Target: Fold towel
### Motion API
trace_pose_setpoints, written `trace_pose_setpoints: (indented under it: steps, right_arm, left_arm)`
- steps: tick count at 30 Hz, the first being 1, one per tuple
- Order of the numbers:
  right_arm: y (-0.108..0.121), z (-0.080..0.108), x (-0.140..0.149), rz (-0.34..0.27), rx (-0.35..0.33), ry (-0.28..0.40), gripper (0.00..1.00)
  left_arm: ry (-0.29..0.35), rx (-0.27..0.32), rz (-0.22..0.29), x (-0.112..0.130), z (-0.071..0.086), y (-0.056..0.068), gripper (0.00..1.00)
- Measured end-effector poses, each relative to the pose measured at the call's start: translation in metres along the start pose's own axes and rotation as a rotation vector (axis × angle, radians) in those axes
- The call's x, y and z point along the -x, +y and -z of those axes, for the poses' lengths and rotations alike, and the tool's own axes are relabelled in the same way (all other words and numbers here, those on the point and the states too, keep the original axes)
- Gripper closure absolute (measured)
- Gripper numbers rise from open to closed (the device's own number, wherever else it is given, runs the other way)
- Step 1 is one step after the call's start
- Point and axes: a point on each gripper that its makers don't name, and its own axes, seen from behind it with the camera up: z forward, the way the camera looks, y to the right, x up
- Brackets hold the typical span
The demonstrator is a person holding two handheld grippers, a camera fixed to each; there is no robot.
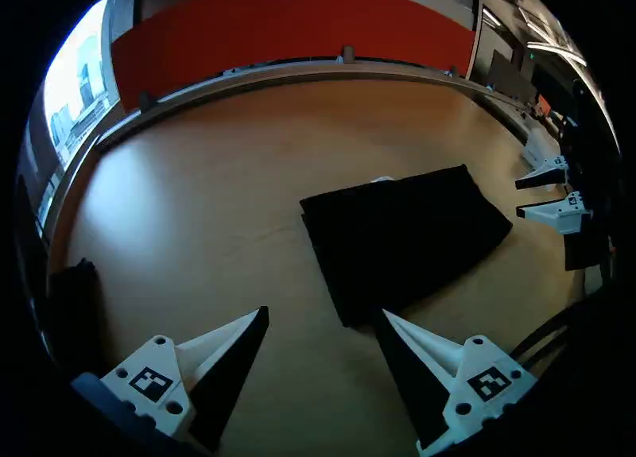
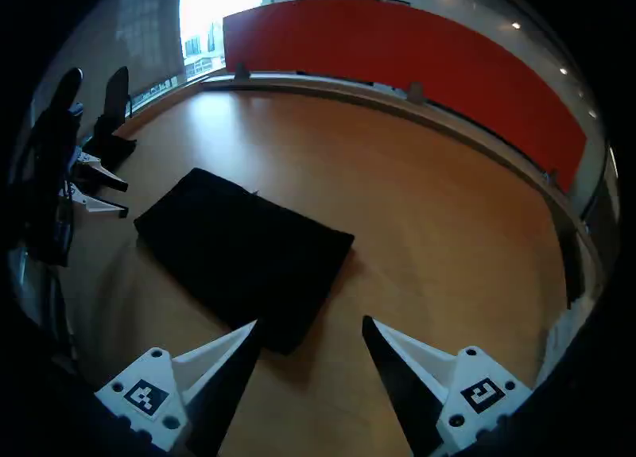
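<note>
Wooden worktop [image 1: 199,218] carries the black towel [image 1: 405,234] flat, ahead-right of the jaws of your left gripper [image 1: 322,311], ahead-left of those of your right gripper [image 2: 310,322]; both gape wide, empty, a corner near each.

A flat, folded black cloth towel [image 1: 405,234] is seen on a light wooden tabletop [image 1: 207,195]. The left gripper [image 1: 321,311] is held apart-fingered and empty by the towel's near corner. The right gripper [image 1: 517,199], fingers parted, is seen just beyond the towel's far side. A long red panel [image 1: 294,28] is set behind the table.
</note>
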Motion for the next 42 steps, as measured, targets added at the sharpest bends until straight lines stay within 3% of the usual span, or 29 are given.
trace_pose_setpoints:
  steps: [15, 42]
  right_arm:
    - [-0.005, 0.001, 0.005, 0.018, -0.015, -0.008, 0.07]
    - [-0.018, -0.011, 0.016, 0.138, -0.101, -0.054, 0.07]
  left_arm:
    - [0.008, -0.019, 0.024, 0.013, 0.010, -0.002, 0.05]
    - [0.089, -0.115, 0.146, 0.044, 0.049, -0.011, 0.05]
